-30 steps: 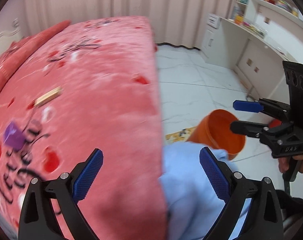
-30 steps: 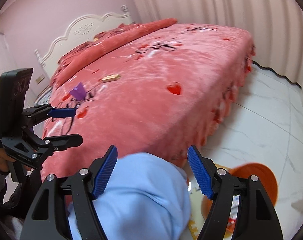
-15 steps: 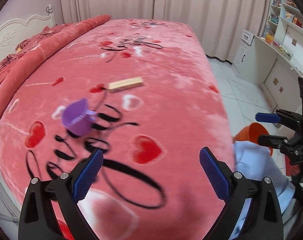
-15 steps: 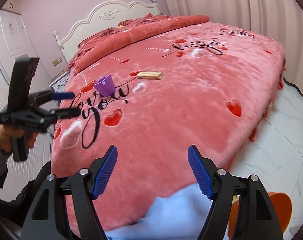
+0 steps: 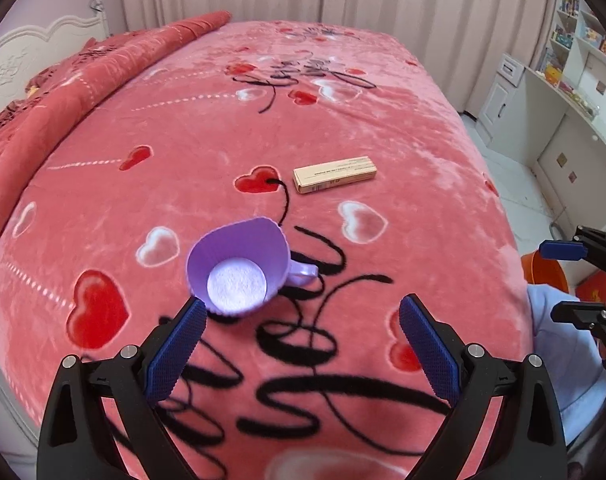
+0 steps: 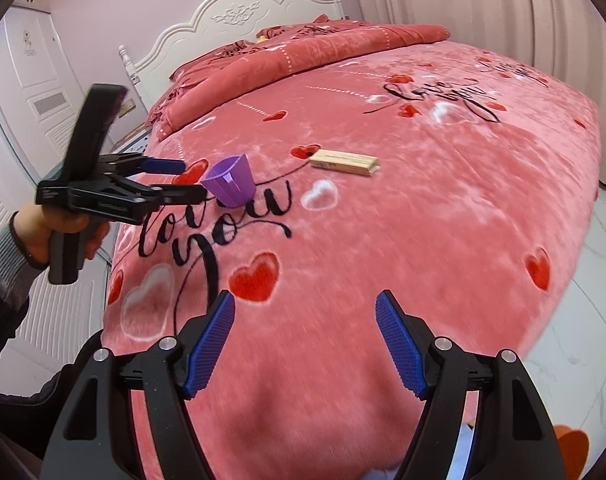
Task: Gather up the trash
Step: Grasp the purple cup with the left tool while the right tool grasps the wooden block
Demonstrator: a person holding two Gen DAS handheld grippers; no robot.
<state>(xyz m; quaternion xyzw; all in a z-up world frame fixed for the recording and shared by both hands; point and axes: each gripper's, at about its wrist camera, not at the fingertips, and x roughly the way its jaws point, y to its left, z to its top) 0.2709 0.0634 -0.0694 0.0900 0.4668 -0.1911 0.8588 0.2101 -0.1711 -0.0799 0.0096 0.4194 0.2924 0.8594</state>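
Observation:
A purple plastic cup (image 5: 239, 268) with a small handle lies tilted on the pink bed cover (image 5: 383, 128), its mouth toward me. My left gripper (image 5: 301, 312) is open just short of it, and the left pad (image 5: 179, 344) overlaps the cup's rim in the picture. Whether they touch I cannot tell. Farther up the bed lies a flat tan cardboard box (image 5: 334, 174). In the right wrist view the cup (image 6: 231, 180) sits right at the tips of the left gripper (image 6: 191, 179), with the box (image 6: 345, 162) beyond. My right gripper (image 6: 305, 308) hangs open and empty over the bed's near edge.
An orange bin (image 5: 543, 272) stands on the white floor off the bed's right side, behind the right gripper (image 5: 559, 282). A folded red quilt (image 6: 303, 56) and a white headboard (image 6: 243, 12) lie at the bed's head. A desk with shelves (image 5: 563, 120) lines the right wall.
Both grippers swung from the floor and the orange bin to over the bed. The cup has come from far off to right at the left gripper's tips. Both stayed open.

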